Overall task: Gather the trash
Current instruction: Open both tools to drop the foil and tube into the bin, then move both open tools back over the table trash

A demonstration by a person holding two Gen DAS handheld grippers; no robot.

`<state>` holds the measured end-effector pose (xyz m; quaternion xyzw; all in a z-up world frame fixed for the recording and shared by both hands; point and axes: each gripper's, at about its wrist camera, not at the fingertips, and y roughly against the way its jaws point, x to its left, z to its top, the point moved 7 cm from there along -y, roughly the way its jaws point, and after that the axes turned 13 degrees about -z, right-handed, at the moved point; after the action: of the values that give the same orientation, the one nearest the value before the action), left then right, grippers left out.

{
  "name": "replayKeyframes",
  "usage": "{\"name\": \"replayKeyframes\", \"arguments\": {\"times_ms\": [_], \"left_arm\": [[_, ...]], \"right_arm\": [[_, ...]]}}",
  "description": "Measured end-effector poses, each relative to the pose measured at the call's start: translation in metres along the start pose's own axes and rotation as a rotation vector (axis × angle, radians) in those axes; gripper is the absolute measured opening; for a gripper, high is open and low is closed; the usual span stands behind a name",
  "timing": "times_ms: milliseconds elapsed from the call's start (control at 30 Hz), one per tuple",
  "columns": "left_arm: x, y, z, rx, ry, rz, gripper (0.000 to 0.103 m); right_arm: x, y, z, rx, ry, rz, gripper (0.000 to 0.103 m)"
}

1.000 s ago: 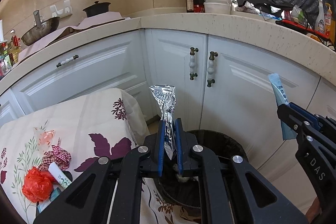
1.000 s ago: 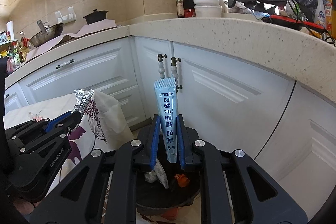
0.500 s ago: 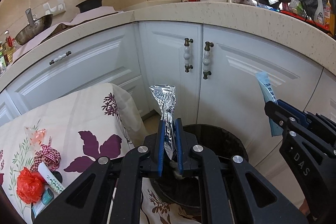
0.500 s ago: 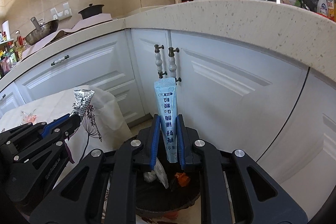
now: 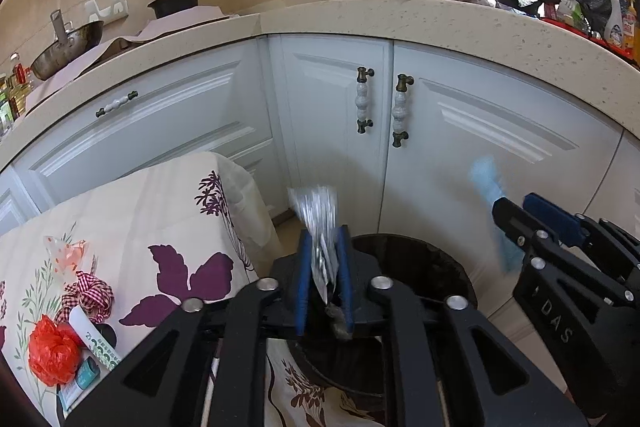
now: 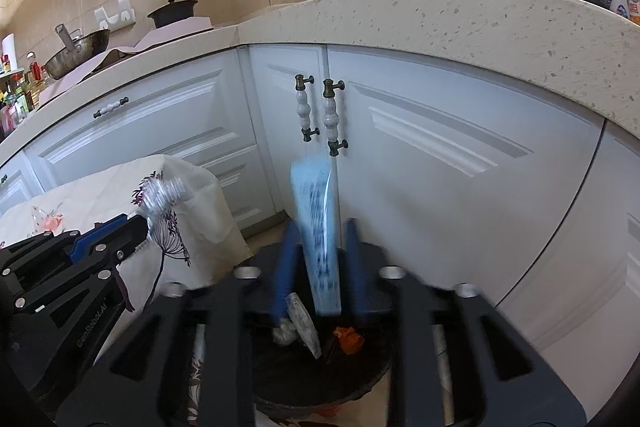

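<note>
My left gripper (image 5: 323,267) stands over the black trash bin (image 5: 436,259) with its jaws parted; the silver foil wrapper (image 5: 318,223) is blurred and loose between them. My right gripper (image 6: 318,255) is also over the bin (image 6: 360,379), jaws parted, with the light blue packet (image 6: 318,227) blurred between them. Trash lies in the bin: a white wrapper (image 6: 304,323) and an orange scrap (image 6: 350,337). Each gripper shows in the other's view, the right one (image 5: 516,223) and the left one (image 6: 136,231).
A floral-cloth table (image 5: 132,227) at the left holds a red crumpled bag (image 5: 50,355), a checked ribbon (image 5: 86,295), a white tube (image 5: 98,343) and a clear wrapper (image 5: 66,253). White cabinet doors (image 5: 332,131) and a stone counter (image 5: 440,19) stand close behind the bin.
Both grippers were shut on their pieces over the bin. Now both have opened, and the foil wrapper and blue packet are blurred, slipping down between the fingers.
</note>
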<state>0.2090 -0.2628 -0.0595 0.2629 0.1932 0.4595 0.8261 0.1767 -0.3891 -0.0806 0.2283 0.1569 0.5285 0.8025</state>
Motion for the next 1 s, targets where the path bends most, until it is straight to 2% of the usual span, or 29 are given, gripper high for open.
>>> {"name": "replayKeyframes", "arguments": {"times_ms": [67, 300, 367, 700, 833, 1000], "left_arm": [[0.001, 0.002, 0.001, -0.007, 0.003, 0.007, 0.034], [0.005, 0.008, 0.003, -0.023, 0.015, 0.012, 0.049], [0.006, 0.009, 0.004, -0.028, 0.018, 0.01, 0.051], [0.016, 0.03, 0.007, -0.052, 0.019, 0.02, 0.063], [0.028, 0.045, 0.006, -0.066, 0.024, 0.034, 0.07], [0.054, 0.067, -0.001, -0.077, 0.05, 0.064, 0.074]], "right_arm": [[-0.001, 0.0, 0.001, -0.002, 0.0, -0.002, 0.034], [-0.002, 0.007, 0.003, -0.016, 0.001, -0.008, 0.037], [-0.002, 0.009, 0.005, -0.02, 0.0, -0.011, 0.039], [0.005, 0.023, 0.01, -0.037, 0.007, -0.007, 0.041], [0.016, 0.032, 0.011, -0.045, 0.01, 0.005, 0.049], [0.039, 0.043, 0.008, -0.045, 0.031, 0.041, 0.049]]}}
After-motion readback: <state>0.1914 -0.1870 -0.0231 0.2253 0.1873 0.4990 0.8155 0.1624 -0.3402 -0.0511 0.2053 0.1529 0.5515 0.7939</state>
